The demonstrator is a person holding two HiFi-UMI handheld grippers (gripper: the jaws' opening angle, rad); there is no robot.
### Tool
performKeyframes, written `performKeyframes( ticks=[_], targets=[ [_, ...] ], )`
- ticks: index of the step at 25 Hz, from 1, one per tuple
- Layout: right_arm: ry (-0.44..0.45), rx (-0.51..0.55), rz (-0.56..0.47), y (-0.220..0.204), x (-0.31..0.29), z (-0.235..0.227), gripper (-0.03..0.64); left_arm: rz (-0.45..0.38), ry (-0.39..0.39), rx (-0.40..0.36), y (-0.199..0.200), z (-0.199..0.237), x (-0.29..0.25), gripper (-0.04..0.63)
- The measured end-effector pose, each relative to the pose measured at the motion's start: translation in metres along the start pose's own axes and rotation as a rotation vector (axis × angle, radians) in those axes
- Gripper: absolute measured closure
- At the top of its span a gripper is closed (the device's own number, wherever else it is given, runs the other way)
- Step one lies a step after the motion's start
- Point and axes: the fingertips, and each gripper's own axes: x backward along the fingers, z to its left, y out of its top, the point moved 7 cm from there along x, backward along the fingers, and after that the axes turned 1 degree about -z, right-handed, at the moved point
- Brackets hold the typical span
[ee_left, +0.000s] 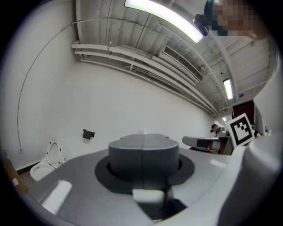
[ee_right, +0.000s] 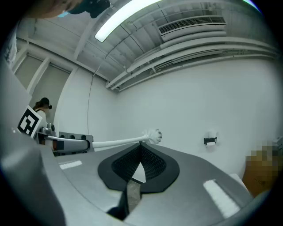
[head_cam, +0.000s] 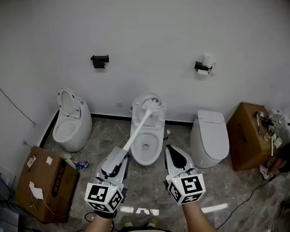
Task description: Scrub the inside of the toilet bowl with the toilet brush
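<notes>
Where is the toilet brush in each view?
Head view: toilet brush at centre, slanting from left gripper over middle toilet.
Left gripper view: only a white bit, likely its handle, between shut jaws.
Right gripper view: left of centre, above the jaws.
Shared landmark: white wall.

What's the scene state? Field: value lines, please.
left gripper: jaws shut on the toilet brush handle
right gripper: jaws shut, empty
brush head: held up in front of the raised lid, not down in the bowl
middle toilet: lid up, bowl open
left toilet: lid up
right toilet: lid down
scrubbing: not seen under way
</notes>
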Motion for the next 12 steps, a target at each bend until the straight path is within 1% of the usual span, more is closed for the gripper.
performKeyframes(
  ticks=[9, 12],
  targets=[
    [0.019, 0.001, 0.008, -0.0016, 0.0009, -0.0031, 0.604, 0.002, 0.000, -0.005, -0.0017, -0.0065, -0.0024, 0.443],
    [0.033, -0.035, 0.001, -0.0019, 0.0032, -0.0047, 0.604, 0.008, -0.001, -0.006, -0.0038, -0.0084, -0.0015, 0.443]
  ],
)
